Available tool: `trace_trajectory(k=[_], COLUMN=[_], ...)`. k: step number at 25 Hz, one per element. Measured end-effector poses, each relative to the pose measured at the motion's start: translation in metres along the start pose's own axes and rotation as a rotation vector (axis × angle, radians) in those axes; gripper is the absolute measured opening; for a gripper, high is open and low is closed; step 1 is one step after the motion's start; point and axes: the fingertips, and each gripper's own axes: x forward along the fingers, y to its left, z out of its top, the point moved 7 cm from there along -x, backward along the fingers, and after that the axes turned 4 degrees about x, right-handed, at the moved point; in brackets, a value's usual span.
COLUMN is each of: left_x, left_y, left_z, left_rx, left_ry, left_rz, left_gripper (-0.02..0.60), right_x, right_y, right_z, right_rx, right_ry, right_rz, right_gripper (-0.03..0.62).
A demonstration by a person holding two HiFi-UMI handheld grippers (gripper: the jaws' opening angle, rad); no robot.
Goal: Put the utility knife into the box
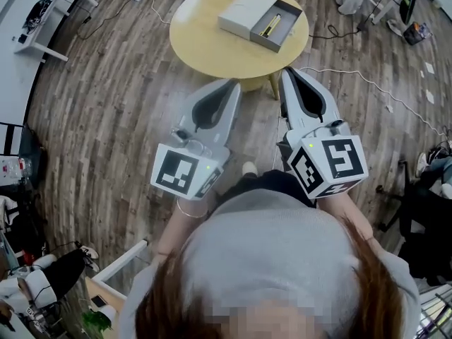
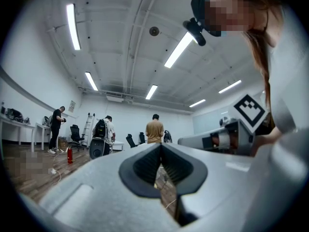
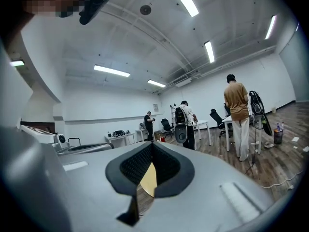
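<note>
The round surface (image 1: pixel 205 48) is pale yellow. The box (image 1: pixel 244 9) is light grey, and the utility knife (image 1: pixel 270 25) is yellow and black. The left tongs (image 1: pixel 233 83) and right tongs (image 1: pixel 288 70) are pale grey with black ribbed pads. Each cube (image 1: pixel 332 162) shows black-and-white square markers. The floor (image 1: pixel 106 104) is grey-brown planking.

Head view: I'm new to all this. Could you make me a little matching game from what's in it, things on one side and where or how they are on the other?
Things:
1. round table
2. box
3. utility knife
4. right gripper

Place or state:
A. lies inside the box
B. stands on the wood floor
C. jaws together, nothing held
D. sits open on the round table

Pairs: 1-B, 2-D, 3-A, 4-C
</note>
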Motion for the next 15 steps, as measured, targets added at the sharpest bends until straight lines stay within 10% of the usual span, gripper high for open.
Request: trace_trajectory(k=[15], left_x=[-0.032], left_y=[-0.138], left_z=[0.021], left_rx=[0.031], left_ry=[-0.024], left_rz=[0.064], left_gripper=[0.003], right_x=[-0.127], right_y=[-0.005], right_z=[0.004], right_rx=[-0.045], right_ry=[-0.026], right_rz=[0.107], right_gripper=[0.003])
